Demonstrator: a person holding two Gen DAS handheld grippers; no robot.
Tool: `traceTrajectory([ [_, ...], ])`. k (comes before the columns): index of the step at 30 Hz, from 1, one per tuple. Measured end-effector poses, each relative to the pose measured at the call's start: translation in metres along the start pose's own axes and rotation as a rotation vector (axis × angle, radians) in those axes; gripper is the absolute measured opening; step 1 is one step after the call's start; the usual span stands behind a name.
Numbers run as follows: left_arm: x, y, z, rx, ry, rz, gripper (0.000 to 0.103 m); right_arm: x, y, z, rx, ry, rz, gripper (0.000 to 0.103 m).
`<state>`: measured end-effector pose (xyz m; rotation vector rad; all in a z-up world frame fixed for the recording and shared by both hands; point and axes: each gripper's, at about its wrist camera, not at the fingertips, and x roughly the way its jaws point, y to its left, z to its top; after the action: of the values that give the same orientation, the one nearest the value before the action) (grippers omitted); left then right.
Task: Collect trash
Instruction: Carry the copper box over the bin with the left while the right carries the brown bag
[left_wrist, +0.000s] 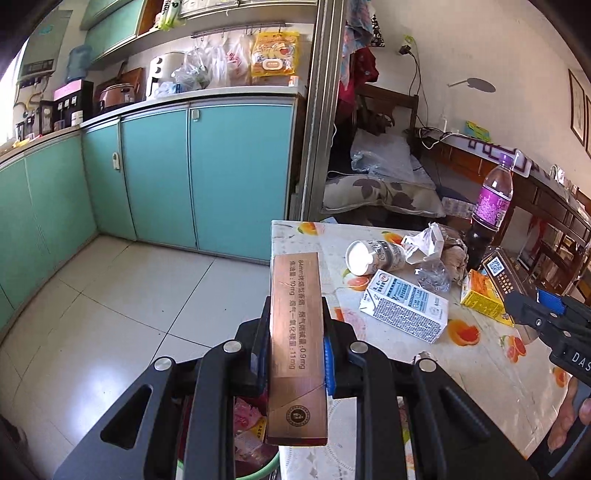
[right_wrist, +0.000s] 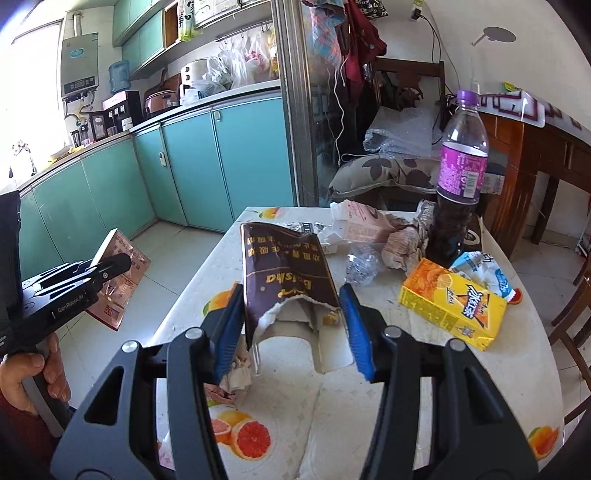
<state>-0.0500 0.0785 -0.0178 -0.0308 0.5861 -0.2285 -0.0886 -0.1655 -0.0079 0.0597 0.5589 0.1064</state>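
Observation:
My left gripper is shut on a copper-coloured cigarette carton and holds it off the table's left edge, above a green trash bin with wrappers in it. The carton also shows in the right wrist view. My right gripper is shut on a torn dark brown carton, held just over the table. More trash lies on the table: a yellow juice box, a white milk carton, a paper cup, crumpled wrappers and clear plastic.
A purple-labelled bottle with dark liquid stands at the table's back right. Teal kitchen cabinets line the far wall across a tiled floor. A cushioned chair stands behind the table and a wooden sideboard to the right.

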Motion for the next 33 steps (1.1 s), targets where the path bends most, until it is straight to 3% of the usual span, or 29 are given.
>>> traceTrajectory([
  [10,0.0,0.018,-0.004,-0.032,0.007,0.023,0.02,0.005,0.03,0.009,-0.067,-0.006,0.036,0.05],
  [33,0.003,0.044,-0.011,-0.058,0.038,0.081,0.02,0.014,0.057,0.014,-0.124,-0.005,0.09,0.05],
])
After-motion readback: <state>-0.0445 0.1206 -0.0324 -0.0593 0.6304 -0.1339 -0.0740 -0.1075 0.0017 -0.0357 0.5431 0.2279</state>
